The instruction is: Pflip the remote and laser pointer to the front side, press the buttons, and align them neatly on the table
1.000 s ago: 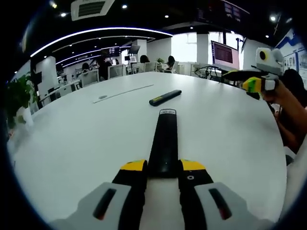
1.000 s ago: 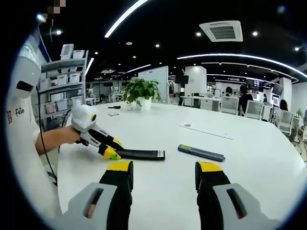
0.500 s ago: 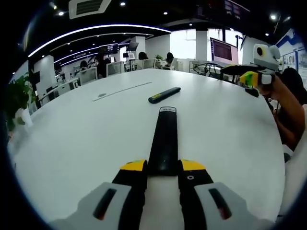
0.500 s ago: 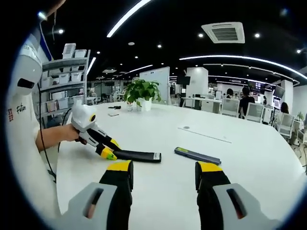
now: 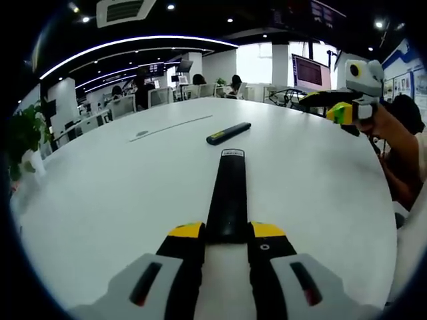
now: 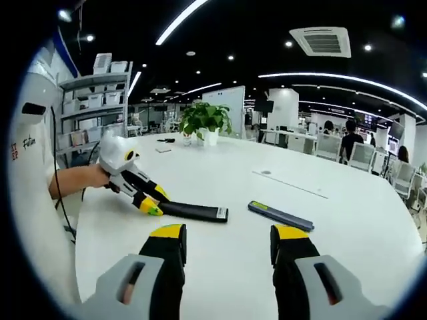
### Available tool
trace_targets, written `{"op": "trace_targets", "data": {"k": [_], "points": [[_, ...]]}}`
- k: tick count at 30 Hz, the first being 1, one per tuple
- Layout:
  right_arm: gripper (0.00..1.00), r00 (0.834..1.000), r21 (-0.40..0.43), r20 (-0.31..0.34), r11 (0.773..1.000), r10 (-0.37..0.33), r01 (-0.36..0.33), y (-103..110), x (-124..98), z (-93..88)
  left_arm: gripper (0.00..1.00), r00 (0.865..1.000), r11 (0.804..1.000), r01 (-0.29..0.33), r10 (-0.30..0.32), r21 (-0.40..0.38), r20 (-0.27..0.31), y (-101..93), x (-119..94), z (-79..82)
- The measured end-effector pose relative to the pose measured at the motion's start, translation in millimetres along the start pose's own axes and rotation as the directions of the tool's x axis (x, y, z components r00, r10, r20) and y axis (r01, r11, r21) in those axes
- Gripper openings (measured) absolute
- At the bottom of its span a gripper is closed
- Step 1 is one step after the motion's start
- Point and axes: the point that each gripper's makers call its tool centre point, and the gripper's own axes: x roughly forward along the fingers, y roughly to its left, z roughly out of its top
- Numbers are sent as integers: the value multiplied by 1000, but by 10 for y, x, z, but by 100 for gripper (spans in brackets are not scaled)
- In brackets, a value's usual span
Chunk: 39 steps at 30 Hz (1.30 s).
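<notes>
Left tool (image 5: pixel 227 232) closed on the near end of the remote (image 5: pixel 228 197), yellow-tipped jaws pressed against both long sides. Remote is black, long, extends straight ahead from the jaws, lying flat on the white tabletop (image 5: pixel 100 193). Which face is up cannot be told. Laser pointer (image 5: pixel 228 133) lies on the tabletop beyond the remote's far end, slightly left, angled across, apart from the remote. Right tool (image 5: pixel 337 109) seen from the left gripper view: up to the right, raised above the tabletop edge, held by a hand (image 5: pixel 387 130). From the right gripper view: right tool (image 6: pixel 228 245) stands open, jaws well apart, nothing between them, above the tabletop (image 6: pixel 373 220). Ahead and left of it, the left tool (image 6: pixel 151 203) grips one end of the remote (image 6: pixel 193 211), a hand (image 6: pixel 100 179) behind it. Laser pointer (image 6: pixel 280 215) ahead and right of the open jaws, near the remote's free end but not touching; a pale green strip shows on its upper face. Potted plant (image 6: pixel 205 121) at the tabletop's far side. Shelving with bins (image 6: pixel 93 100) far left. Office chairs (image 6: pixel 363 155) far right.
</notes>
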Motion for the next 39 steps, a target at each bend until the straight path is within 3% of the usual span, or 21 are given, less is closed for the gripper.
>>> {"op": "trace_targets", "data": {"k": [3,7,11,20,24,39], "points": [[52,1000,33,13,999,7,-8,-22,24,47,27,1000,1000,-6,6,-3,2,4,3,-2],[52,999,7,3,999,34,-34,24,61,131,27,1000,1000,-4,4,0,3,6,5,-4],[53,998,20,50,999,25,-26,19,41,292,27,1000,1000,-2,2,3,4,5,6,-6],[51,998,5,36,998,57,-57,112,33,231,27,1000,1000,-4,4,-4,4,4,10,-8],[45,997,-32,21,997,76,-75,141,87,244,27,1000,1000,-11,11,-7,9,1,11,-9],[47,991,-8,16,991,131,-131,170,250,192,27,1000,999,6,-6,40,-5,36,11,-8]]}}
